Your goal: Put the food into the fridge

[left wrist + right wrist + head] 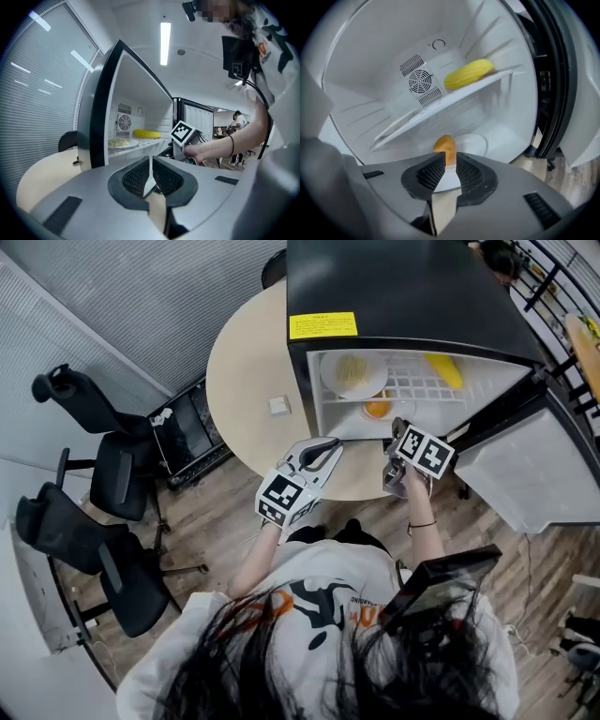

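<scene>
A black mini fridge (412, 296) stands open on a round table (246, 381). Its upper shelf (440, 105) carries a plate of noodles (352, 373) (119, 143) and a yellow corn cob (444, 369) (468, 73). On the fridge floor, an orange-brown piece of food (377, 410) (445, 145) lies by a white plate (471, 143). My right gripper (397, 427) (449, 161) sits at the fridge mouth, just short of that food, its jaws a narrow gap apart with nothing between them. My left gripper (330, 446) (151, 161) hovers over the table's front edge, shut and empty.
The fridge door (534, 474) hangs open to the right. A small white block (279, 406) lies on the table left of the fridge. Black office chairs (103, 474) stand at the left. People (236, 131) stand far off in the room.
</scene>
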`<action>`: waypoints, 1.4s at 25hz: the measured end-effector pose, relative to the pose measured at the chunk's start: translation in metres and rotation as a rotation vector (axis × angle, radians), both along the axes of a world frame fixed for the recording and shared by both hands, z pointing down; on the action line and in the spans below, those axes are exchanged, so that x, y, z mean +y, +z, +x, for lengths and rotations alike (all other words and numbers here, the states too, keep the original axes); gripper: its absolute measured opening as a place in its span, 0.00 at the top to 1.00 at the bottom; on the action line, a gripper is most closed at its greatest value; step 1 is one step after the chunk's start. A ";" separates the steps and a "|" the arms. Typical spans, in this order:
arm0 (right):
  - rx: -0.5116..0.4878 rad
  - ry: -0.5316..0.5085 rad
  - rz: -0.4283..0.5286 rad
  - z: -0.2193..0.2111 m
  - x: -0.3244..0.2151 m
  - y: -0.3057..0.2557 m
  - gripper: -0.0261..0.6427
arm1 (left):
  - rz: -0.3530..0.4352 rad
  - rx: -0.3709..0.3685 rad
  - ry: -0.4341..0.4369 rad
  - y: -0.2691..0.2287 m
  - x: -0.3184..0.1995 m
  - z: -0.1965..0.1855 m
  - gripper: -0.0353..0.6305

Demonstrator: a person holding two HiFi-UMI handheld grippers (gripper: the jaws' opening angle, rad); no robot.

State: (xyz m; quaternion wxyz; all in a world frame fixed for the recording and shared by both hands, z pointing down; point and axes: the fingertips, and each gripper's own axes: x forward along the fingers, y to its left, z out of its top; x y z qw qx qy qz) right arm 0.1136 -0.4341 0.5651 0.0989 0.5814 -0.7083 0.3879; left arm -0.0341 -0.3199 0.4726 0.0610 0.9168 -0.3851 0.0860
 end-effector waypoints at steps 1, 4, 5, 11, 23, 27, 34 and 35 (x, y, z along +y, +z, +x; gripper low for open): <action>-0.012 0.001 0.014 -0.003 0.007 -0.005 0.85 | 0.005 0.004 0.007 -0.002 0.000 0.000 0.93; -0.060 0.002 0.042 -0.013 0.027 -0.019 0.89 | 0.017 0.018 0.028 -0.009 0.001 -0.002 0.93; -0.076 0.003 0.051 -0.016 0.033 -0.023 0.89 | 0.021 0.024 0.035 -0.011 0.002 -0.003 0.93; -0.119 0.022 0.098 -0.034 0.071 -0.045 0.90 | 0.026 0.052 0.087 -0.016 0.014 -0.011 0.93; -0.149 0.059 0.102 -0.061 0.143 -0.052 0.91 | -0.069 0.054 0.183 0.018 0.061 -0.023 0.93; -0.156 0.059 0.094 -0.062 0.161 -0.055 0.91 | -0.086 0.072 0.189 0.016 0.071 -0.020 0.93; -0.180 0.028 0.097 -0.056 0.188 -0.061 0.91 | -0.067 0.100 0.176 -0.005 0.085 -0.009 0.93; -0.186 0.024 0.098 -0.053 0.195 -0.063 0.91 | -0.062 0.098 0.175 -0.008 0.089 -0.005 0.93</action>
